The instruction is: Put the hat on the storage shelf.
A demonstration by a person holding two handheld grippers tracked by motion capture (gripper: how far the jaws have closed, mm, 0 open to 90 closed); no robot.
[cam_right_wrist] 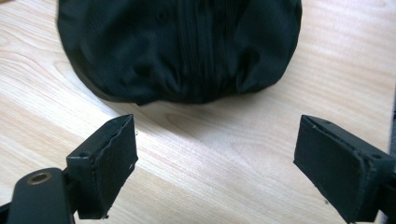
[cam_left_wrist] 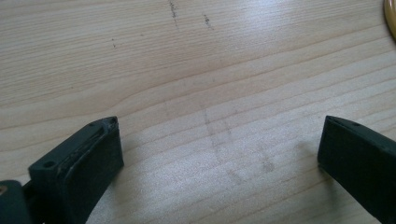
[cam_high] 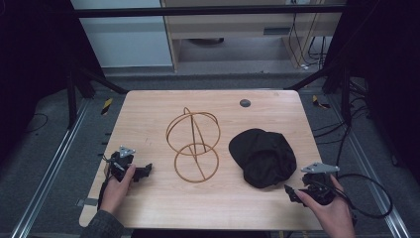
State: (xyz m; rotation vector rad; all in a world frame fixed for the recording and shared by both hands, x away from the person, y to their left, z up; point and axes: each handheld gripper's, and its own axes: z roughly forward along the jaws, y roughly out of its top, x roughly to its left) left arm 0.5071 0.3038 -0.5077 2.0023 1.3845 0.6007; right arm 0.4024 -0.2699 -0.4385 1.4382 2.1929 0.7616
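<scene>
Two tools sit low on the wooden worktop (cam_high: 148,106), one in each of the person's hands. The left tool (cam_high: 144,171) lies at about 8 o'clock from the worktop's middle, its grey three-cornered plate on top, and it points toward the centre. In the left gripper view its two black jaws stand wide apart with only bare wood grain between them; a sliver of golden wire shows at the upper right edge there. The right tool (cam_high: 292,192) is at about 4 o'clock, also with one grey plate, and one black cable loops away from it over the worktop's right edge. Its jaws too are spread wide and grip nothing: in the right gripper view they frame a strip of bare wood, and the cap lies just beyond them, not touching either pad.

One black cap (cam_high: 262,156) rests on the worktop at about 3 o'clock from the centre, crumpled, with its seams and rear gathers facing the right tool (cam_right_wrist: 215,163); the same cap (cam_right_wrist: 180,49) spans the top of the right gripper view. It lies near the right tool and well apart from the left one.

One golden wire frame (cam_high: 194,144) stands at the centre, made of rings: one lies flat on the wood nearest the person, and others rise upright behind it, crossing one another. It stands just left of the cap, with a clear gap between them.

One small dark round disc (cam_high: 244,103) is set in the worktop at about 1 o'clock, near the far edge.
</scene>
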